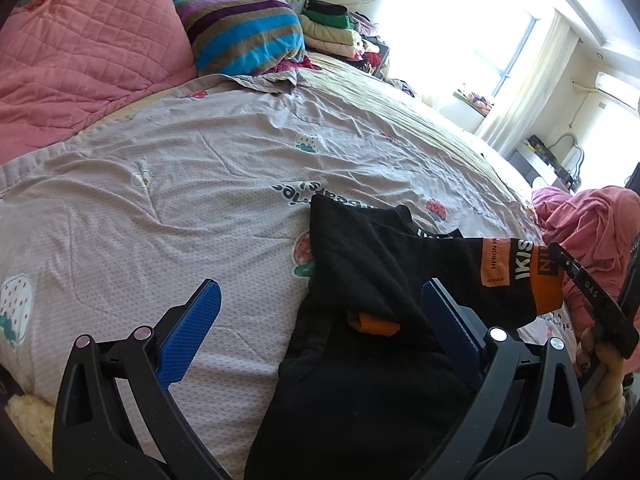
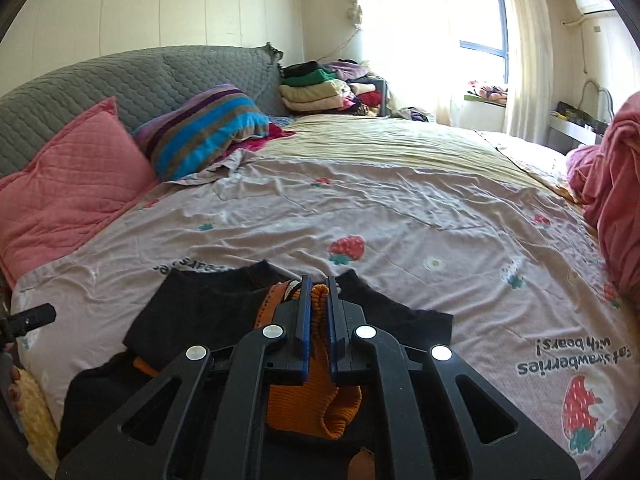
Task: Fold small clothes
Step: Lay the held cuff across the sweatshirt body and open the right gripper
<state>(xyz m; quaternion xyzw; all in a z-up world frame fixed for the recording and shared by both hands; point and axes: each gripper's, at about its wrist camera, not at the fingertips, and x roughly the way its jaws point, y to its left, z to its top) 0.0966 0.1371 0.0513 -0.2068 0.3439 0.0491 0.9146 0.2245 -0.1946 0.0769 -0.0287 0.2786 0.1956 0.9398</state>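
A small black garment [image 1: 360,264] with orange cuffs lies on the strawberry-print bedsheet [image 1: 180,200]. My left gripper [image 1: 324,312] is open and empty, its blue fingers [image 1: 192,332] spread over the sheet and the garment's near part. My right gripper [image 2: 316,296] is shut on the garment's orange ribbed cuff [image 2: 318,344] and holds that sleeve up. In the left wrist view the lifted sleeve with its orange band and white lettering [image 1: 516,272] stretches right to the right gripper's finger [image 1: 576,276]. The black body [image 2: 200,308] lies below in the right wrist view.
A pink quilted pillow [image 1: 80,48] and a striped pillow [image 1: 244,28] lie at the bed's head. Folded clothes [image 2: 320,88] are stacked beyond them. A pink blanket heap [image 2: 612,184] sits at the right. A yellow sheet [image 2: 380,140] covers the far half.
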